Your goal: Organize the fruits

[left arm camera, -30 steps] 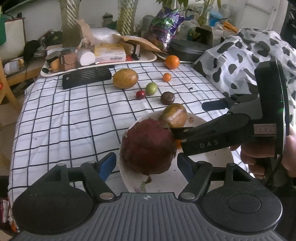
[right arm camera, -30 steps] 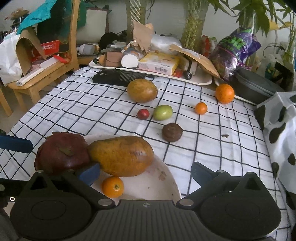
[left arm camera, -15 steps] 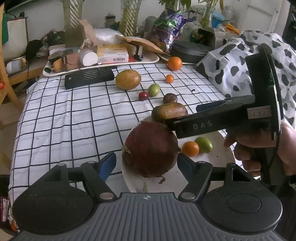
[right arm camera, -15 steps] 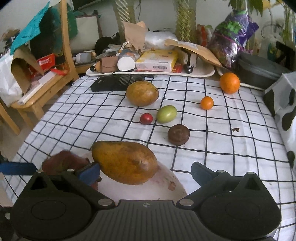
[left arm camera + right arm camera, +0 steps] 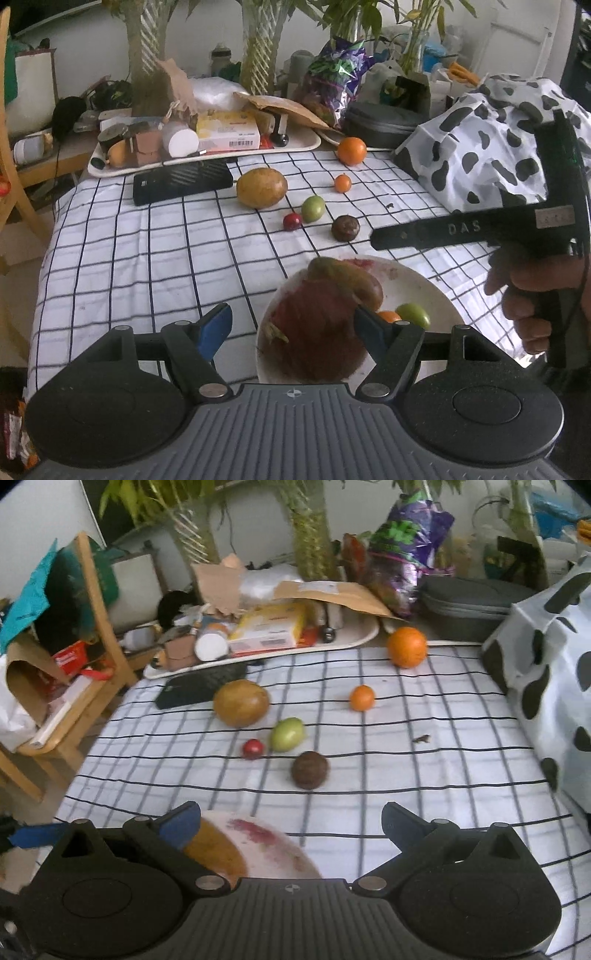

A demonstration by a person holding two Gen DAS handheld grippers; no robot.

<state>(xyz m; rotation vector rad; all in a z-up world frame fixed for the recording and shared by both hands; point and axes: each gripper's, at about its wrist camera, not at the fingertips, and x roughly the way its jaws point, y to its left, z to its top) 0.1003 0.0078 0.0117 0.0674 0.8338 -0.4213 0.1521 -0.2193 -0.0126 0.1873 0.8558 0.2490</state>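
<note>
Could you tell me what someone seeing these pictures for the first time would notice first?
Probably the white plate at the near edge of the checked tablecloth, holding a big dark-red fruit, a brownish mango and two small fruits. Beyond it, loose fruits dot the cloth: a large orange farthest back, a round yellow-brown fruit, and a dark brown one nearest. Both tongs are open and empty.

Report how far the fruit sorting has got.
Done: the plate holds a dragon fruit, a mango, a small orange fruit and a green one. In hand: nothing; both grippers, left and right, have open jaws. Left: six fruits on the cloth, from the big orange to the brown one.
</note>
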